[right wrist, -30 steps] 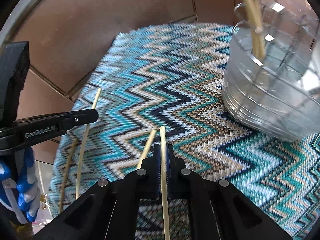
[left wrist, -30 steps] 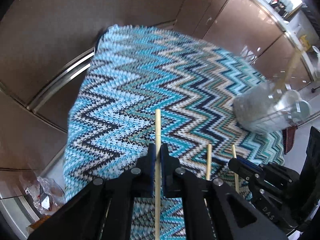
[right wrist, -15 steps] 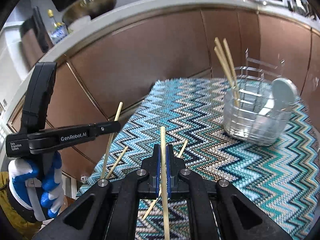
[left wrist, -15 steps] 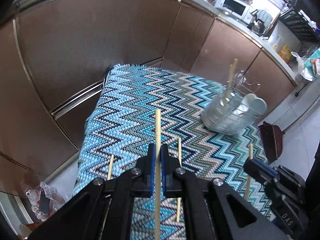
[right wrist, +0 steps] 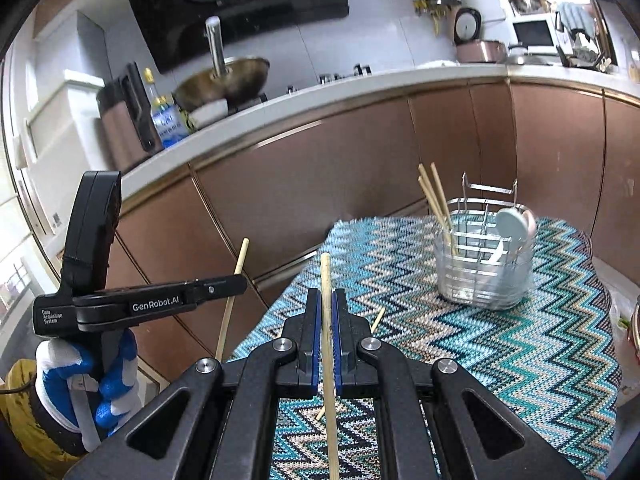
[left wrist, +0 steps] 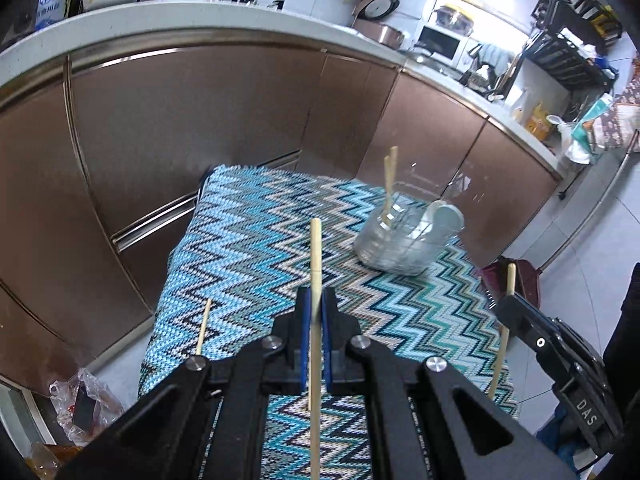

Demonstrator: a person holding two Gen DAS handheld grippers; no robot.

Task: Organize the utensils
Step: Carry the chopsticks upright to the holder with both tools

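My left gripper (left wrist: 315,304) is shut on a wooden chopstick (left wrist: 315,264), held well above the zigzag-patterned cloth (left wrist: 248,240). My right gripper (right wrist: 327,304) is shut on another chopstick (right wrist: 326,280). The left gripper also shows in the right wrist view (right wrist: 236,284) with its chopstick (right wrist: 240,256), and the right gripper shows in the left wrist view (left wrist: 506,310). A clear utensil holder (right wrist: 484,272), (left wrist: 404,240) stands at the far end of the cloth with chopsticks (right wrist: 434,196) and a pale spoon (right wrist: 512,222) in it. One or two loose chopsticks (right wrist: 376,318), (left wrist: 203,326) lie on the cloth.
Brown cabinet fronts (right wrist: 340,168) curve behind and left of the clothed table. A countertop above holds a wok (right wrist: 224,80) and bottles. A plastic bag (left wrist: 84,404) lies on the floor at left, and a dark object (left wrist: 524,280) past the table's right edge.
Both grippers have risen and pulled back from the cloth, each still gripping its chopstick. The holder now looks smaller and farther, and the counter has come into view.
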